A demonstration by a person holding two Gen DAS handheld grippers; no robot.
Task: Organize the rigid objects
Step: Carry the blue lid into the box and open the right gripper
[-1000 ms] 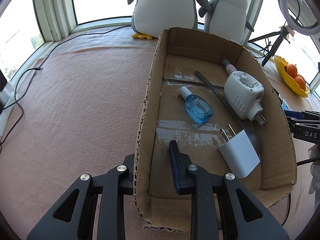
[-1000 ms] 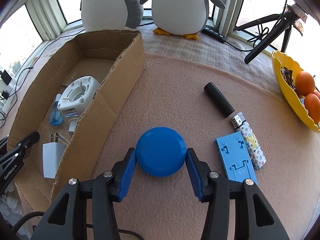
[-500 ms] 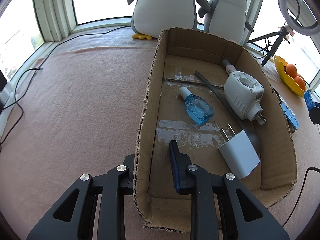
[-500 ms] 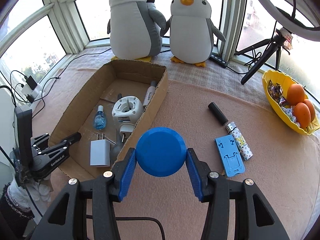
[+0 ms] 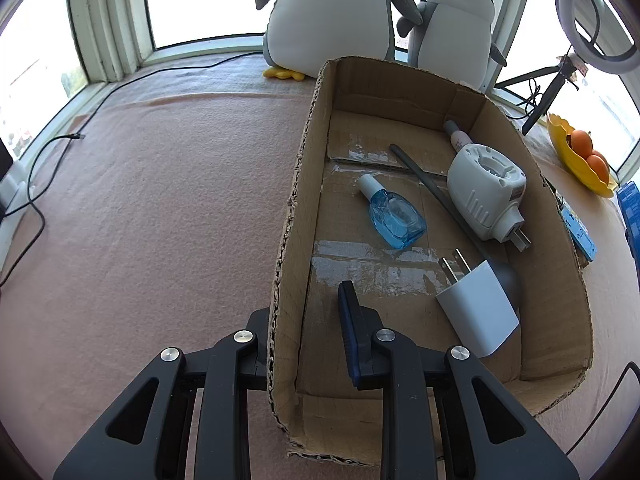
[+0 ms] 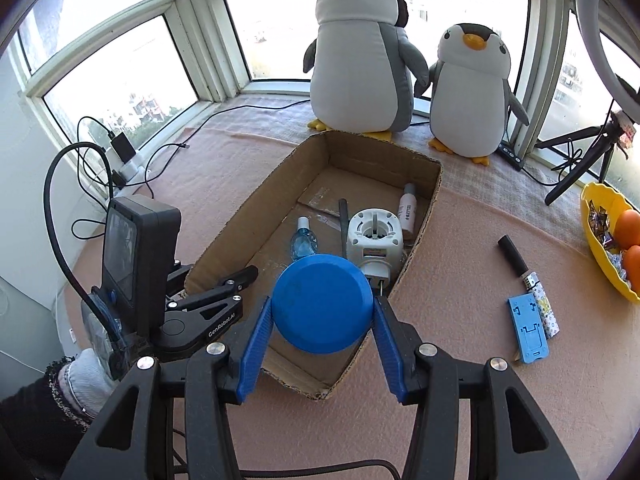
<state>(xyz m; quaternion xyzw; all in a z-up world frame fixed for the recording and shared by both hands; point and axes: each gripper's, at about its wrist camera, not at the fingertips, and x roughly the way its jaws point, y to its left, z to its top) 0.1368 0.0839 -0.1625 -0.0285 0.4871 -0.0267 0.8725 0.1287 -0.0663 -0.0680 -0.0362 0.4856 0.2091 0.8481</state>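
Note:
My right gripper (image 6: 323,340) is shut on a round blue lid (image 6: 322,302) and holds it in the air above the near end of the cardboard box (image 6: 256,196). My left gripper (image 5: 304,332) straddles the box's left wall (image 5: 288,240), one finger on each side, and seems shut on it; it also shows in the right wrist view (image 6: 224,284). In the box lie a blue bottle (image 5: 394,216), a white plug-in device (image 5: 484,192), a white charger (image 5: 476,312), a dark rod (image 5: 436,196) and a small tube (image 5: 456,136).
On the pink cloth right of the box lie a blue plastic holder (image 6: 528,328) and a lighter with a black cap (image 6: 524,276). A yellow bowl of oranges (image 6: 596,240) stands far right. Two plush penguins (image 6: 360,52) and a tripod (image 6: 580,156) stand behind. Cables (image 6: 160,152) lie at left.
My right gripper has lifted the blue lid off the cloth and carried it up and left, over the box's near end. The left gripper has stayed at the box wall.

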